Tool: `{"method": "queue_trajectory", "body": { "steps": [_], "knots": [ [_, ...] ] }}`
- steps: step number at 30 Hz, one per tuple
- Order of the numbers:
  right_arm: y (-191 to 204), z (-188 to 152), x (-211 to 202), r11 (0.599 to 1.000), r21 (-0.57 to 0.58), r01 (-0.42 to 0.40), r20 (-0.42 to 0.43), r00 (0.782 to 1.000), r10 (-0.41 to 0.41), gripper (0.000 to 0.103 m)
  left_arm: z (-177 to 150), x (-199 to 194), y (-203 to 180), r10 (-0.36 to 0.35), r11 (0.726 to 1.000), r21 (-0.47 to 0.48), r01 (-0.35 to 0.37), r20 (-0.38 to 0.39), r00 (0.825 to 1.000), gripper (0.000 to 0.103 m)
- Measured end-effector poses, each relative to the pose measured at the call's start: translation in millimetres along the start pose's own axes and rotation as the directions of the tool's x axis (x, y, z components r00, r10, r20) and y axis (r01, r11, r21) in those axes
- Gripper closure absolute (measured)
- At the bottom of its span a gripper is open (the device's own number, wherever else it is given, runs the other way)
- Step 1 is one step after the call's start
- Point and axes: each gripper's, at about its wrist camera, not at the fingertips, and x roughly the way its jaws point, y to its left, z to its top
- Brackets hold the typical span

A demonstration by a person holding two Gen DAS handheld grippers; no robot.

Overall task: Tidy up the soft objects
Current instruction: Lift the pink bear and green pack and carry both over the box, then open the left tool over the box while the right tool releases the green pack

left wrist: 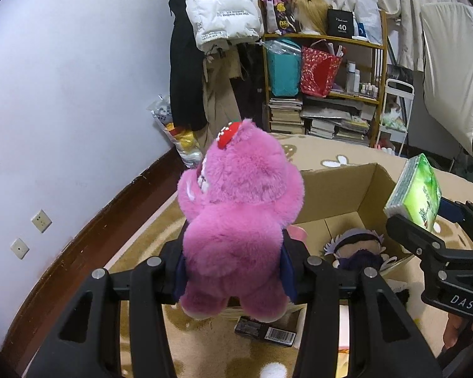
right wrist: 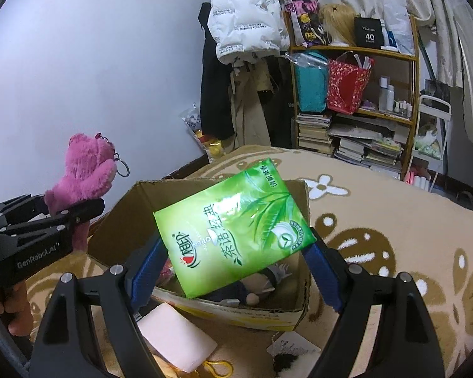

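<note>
The left gripper (left wrist: pixel 233 271) jaws are pinching a pink bear (left wrist: pixel 239 214) by its lower body, just beside the box's (left wrist: pixel 340 195) left wall. The right gripper (right wrist: pixel 236 252) jaws, spread wide, are clamping a green tissue pack (right wrist: pixel 236 226) above the box, where a doll (left wrist: pixel 359 252) is lying.

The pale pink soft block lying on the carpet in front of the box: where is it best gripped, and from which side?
Probably grip the pale pink soft block across its narrow thickness, coming from above; it lies flat, with its broad face up and its near end free.
</note>
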Motion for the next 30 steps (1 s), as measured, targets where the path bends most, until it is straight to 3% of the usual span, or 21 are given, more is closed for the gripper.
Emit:
{"method": "queue_trajectory", "body": {
  "steps": [21, 26, 30],
  "knots": [
    [6.9, -10.2, 22.5, 1.0, -0.017, 0.009, -0.045, 0.999, -0.01, 0.014, -6.5, 32.2, 0.5, -0.032, 0.999, -0.004, 0.031, -0.089, 0.995, 0.053],
    [3.9, -10.8, 26.1, 1.0, -0.002, 0.014, -0.056, 0.998, -0.014, 0.013, -7.9, 32.4, 0.1, -0.025, 1.0, 0.001, 0.025, -0.088, 0.996, 0.045],
    [2.3, -9.7, 25.2, 1.0, 0.004, -0.002, -0.048, 0.999, 0.002, 0.002, -7.4, 29.0, 1.1, -0.018, 1.0, 0.0, 0.018, -0.078, 0.997, 0.032]
  ]
}}
